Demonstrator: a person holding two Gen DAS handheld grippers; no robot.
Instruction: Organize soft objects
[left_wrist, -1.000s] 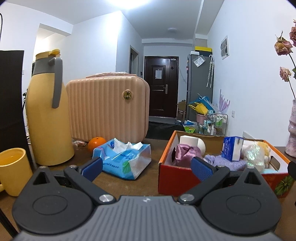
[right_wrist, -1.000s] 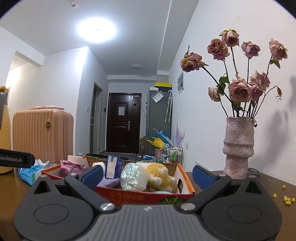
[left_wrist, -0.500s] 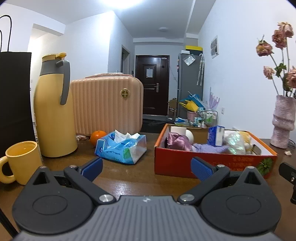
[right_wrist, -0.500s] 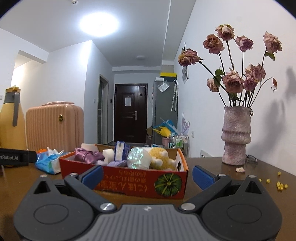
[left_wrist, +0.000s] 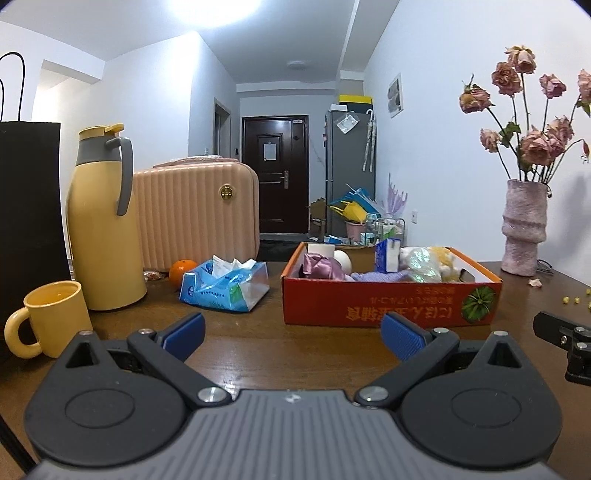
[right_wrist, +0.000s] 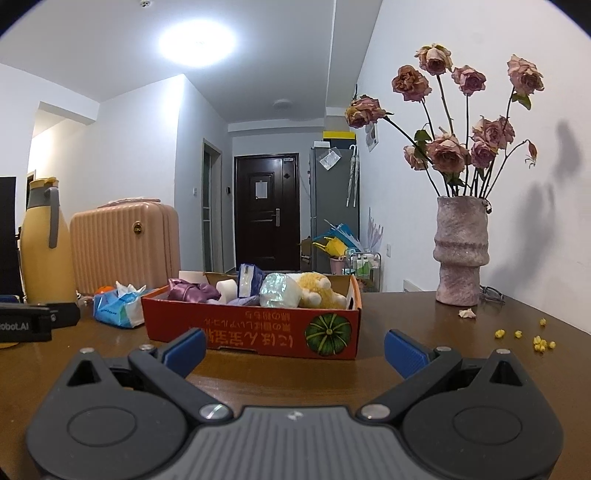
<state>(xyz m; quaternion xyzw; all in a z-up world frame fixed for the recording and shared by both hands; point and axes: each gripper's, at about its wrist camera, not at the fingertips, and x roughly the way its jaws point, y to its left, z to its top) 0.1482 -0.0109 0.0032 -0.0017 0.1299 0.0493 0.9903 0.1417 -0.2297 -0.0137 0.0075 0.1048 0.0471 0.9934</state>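
Note:
A red cardboard box (left_wrist: 388, 301) (right_wrist: 255, 328) stands on the brown table, holding a purple satin cloth (left_wrist: 321, 266) (right_wrist: 192, 290), a white roll (right_wrist: 226, 288), a small blue carton (left_wrist: 387, 254) (right_wrist: 246, 280), a shiny wrapped bundle (left_wrist: 423, 264) (right_wrist: 277, 291) and a yellow plush toy (right_wrist: 317, 290). A blue tissue pack (left_wrist: 226, 285) (right_wrist: 120, 308) lies left of the box. My left gripper (left_wrist: 293, 334) is open and empty, well short of the box. My right gripper (right_wrist: 294, 350) is open and empty, just before the box's front wall.
On the left stand a yellow mug (left_wrist: 51, 319), a yellow thermos jug (left_wrist: 105, 218), a black bag (left_wrist: 29, 206), a pink ribbed case (left_wrist: 195, 216) and an orange (left_wrist: 181, 271). A pink vase of dried roses (right_wrist: 461, 254) stands right, with yellow crumbs (right_wrist: 537, 341) scattered nearby.
Both grippers have drawn back from the box toward the near side of the table, so the box and the things around it look smaller. Both stayed open and empty.

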